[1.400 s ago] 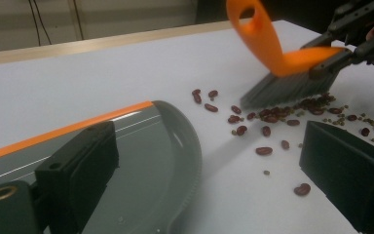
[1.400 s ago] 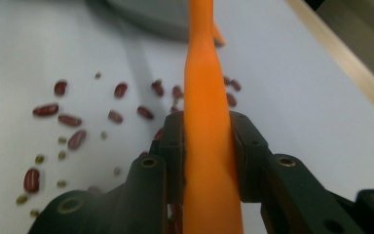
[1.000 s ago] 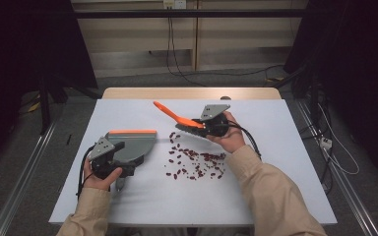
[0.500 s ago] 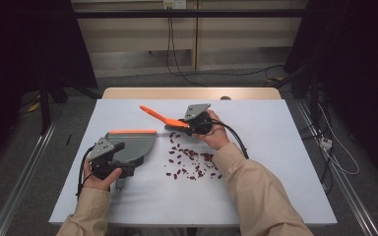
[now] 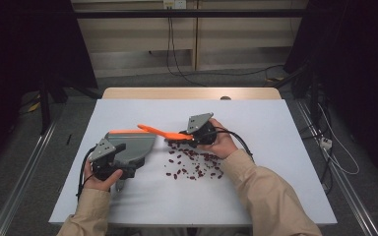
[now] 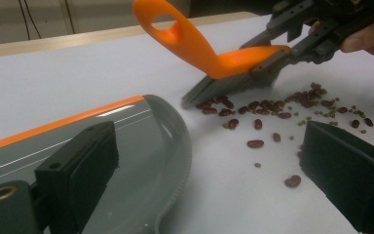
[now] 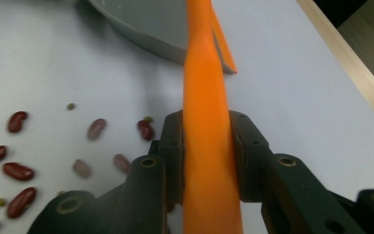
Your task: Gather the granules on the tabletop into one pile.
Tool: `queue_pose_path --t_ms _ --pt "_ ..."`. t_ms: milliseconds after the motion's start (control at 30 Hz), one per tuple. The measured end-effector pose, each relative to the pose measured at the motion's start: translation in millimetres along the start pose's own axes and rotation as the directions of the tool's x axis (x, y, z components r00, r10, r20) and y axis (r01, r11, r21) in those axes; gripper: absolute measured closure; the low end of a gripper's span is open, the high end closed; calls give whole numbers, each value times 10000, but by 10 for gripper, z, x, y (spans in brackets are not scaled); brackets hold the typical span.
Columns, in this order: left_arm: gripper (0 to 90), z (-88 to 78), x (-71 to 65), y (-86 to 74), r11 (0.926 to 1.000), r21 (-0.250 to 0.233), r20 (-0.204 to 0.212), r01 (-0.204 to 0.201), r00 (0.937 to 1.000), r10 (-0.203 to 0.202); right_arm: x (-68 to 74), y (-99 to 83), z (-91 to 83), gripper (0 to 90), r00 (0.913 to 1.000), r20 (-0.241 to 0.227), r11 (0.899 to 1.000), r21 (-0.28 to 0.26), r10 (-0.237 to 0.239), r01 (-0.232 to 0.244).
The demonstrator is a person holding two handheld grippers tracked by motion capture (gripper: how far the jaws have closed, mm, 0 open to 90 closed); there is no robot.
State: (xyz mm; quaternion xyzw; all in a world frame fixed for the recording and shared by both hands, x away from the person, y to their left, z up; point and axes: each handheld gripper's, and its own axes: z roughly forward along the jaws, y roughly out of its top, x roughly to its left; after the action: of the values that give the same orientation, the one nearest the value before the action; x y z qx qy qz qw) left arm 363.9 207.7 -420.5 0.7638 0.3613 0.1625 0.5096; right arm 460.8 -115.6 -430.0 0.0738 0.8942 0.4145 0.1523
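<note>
A person at a white table (image 5: 275,196) sweeps scattered beans (image 5: 193,164) with an orange hand brush (image 5: 165,132), its back clamped tight between the closed jaws of the right gripper (image 5: 187,137) and its grey bristles set on the table at the far edge of the spill. The left gripper (image 5: 128,169) grips a grey dustpan (image 5: 135,145) with an orange lip, lying flat just beside the beans, its mouth facing them; in the left gripper view one jaw sits inside the pan, the other outside
</note>
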Motion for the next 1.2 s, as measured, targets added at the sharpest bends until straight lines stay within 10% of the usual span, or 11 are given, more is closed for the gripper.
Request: queue_pose_path --t_ms 633,933,1200 --pt "59 -138 63 -89 9999 42 140 -123 9998 123 278 -20 -211 716 9974 -713 9995 -270 136 -156" --pt "59 -167 101 -122 9999 89 217 -53 9998 51 115 -21 -359 716 9987 96 9957 -786 503 -494" --pt "59 -148 106 -130 9999 134 268 -73 9996 70 -25 -331 -532 716 9918 1082 9977 0 678 -682"
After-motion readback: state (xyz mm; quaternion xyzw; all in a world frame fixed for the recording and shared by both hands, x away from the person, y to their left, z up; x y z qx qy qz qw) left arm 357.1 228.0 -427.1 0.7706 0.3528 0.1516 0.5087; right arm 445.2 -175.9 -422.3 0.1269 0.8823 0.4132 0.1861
